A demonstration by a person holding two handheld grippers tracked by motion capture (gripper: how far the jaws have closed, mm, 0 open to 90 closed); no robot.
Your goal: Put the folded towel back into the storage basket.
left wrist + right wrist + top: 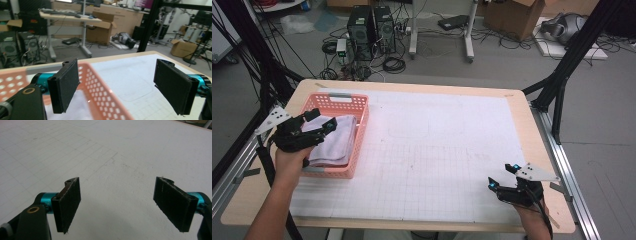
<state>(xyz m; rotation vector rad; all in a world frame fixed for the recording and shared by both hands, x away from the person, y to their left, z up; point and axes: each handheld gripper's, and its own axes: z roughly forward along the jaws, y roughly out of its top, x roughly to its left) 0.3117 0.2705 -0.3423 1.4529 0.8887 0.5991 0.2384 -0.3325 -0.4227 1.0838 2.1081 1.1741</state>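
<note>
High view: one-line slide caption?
Left gripper open above folded towel in pink basket; right gripper open over the mat.

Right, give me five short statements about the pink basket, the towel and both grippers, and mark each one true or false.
1. The folded white cloth towel lies inside the pink perforated plastic basket. True.
2. The left gripper is clamped on the towel. False: its jaws stand open above the basket, nothing between them.
3. The right gripper is open over the white gridded mat. True.
4. The basket sits at the table's right edge. False: it sits at the left side.
5. The right gripper holds a second towel. False: it holds nothing.
</note>
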